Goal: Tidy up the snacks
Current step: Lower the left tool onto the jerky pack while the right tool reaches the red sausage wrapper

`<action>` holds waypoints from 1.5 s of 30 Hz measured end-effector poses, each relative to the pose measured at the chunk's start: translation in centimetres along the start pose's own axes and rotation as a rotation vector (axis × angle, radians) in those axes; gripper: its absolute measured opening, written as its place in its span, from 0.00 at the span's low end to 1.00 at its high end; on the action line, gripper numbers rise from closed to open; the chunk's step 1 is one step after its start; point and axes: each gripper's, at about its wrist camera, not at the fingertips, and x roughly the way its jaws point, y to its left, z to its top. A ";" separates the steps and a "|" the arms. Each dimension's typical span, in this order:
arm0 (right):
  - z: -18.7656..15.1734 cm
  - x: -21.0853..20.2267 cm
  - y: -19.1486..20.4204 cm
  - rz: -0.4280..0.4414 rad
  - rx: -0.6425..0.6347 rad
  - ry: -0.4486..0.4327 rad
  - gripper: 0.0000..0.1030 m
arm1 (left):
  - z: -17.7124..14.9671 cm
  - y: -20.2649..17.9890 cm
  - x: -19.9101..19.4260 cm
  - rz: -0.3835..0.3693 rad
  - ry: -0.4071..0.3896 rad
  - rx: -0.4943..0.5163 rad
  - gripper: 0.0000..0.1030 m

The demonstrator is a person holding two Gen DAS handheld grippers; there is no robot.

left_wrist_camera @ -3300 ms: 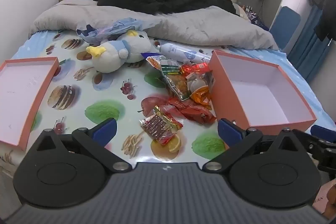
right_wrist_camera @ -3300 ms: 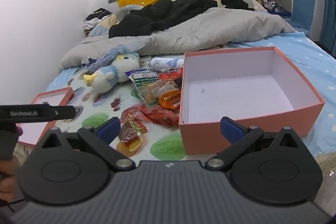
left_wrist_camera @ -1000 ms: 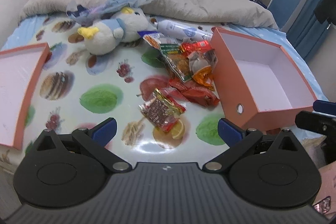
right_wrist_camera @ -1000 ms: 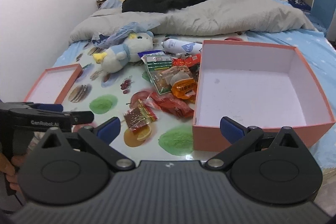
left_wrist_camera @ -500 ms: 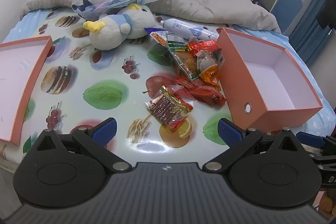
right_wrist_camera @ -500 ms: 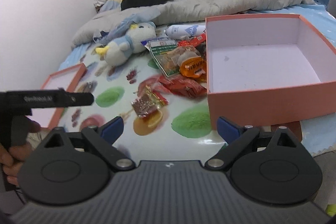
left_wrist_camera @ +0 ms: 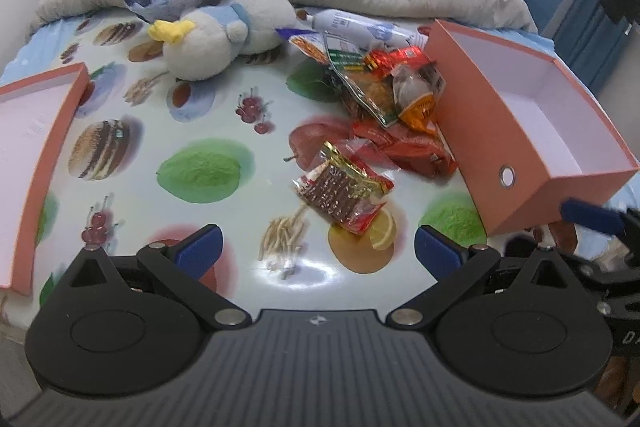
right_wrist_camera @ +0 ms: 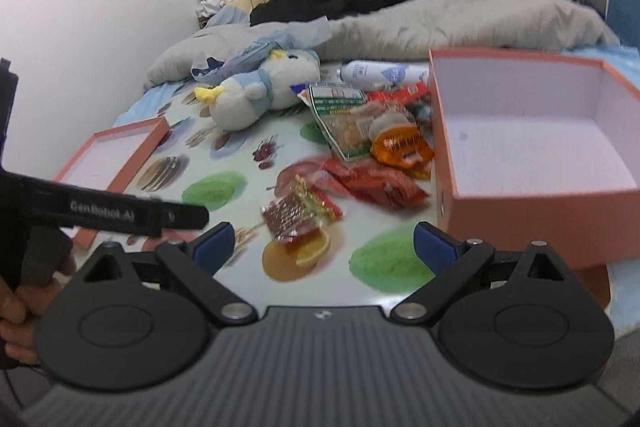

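Ahead of the wide-open left gripper (left_wrist_camera: 316, 251) lies a brown snack packet (left_wrist_camera: 342, 191), nothing blocking it. Beyond, a plush duck (left_wrist_camera: 224, 35) and more snack packets (left_wrist_camera: 384, 87) crowd the orange box (left_wrist_camera: 500, 131) to the right. The right gripper (right_wrist_camera: 323, 245) gapes empty too. Fruit-print cloth (left_wrist_camera: 200, 167) covers the bed; grey duvet (right_wrist_camera: 440, 23) behind.

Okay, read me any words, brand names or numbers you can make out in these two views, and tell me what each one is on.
"GenRobot.AI": white letters on the black bar of the left gripper, blurred but legible.
White bottle: blue print, too blurred to read.
Green-labelled snack bag: print too small to read.
Orange snack pack: print blurred, unreadable.
Brown snack packet: nothing legible.
Nothing readable on the orange box.
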 end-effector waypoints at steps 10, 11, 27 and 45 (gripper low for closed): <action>1.6 3.3 1.0 -0.007 -0.015 -0.001 0.70 | 0.3 1.2 3.3 -0.044 0.011 0.059 0.99; 1.7 3.7 1.0 -0.015 -0.013 0.002 0.70 | 0.3 1.5 3.6 -0.046 0.014 0.058 0.99; 3.7 11.0 1.4 -0.082 -0.081 0.086 0.51 | 1.7 3.0 9.3 -0.223 0.029 0.208 0.94; 3.3 18.6 0.2 -0.248 -0.355 0.270 0.62 | 3.3 0.4 16.0 -0.340 0.072 0.479 0.87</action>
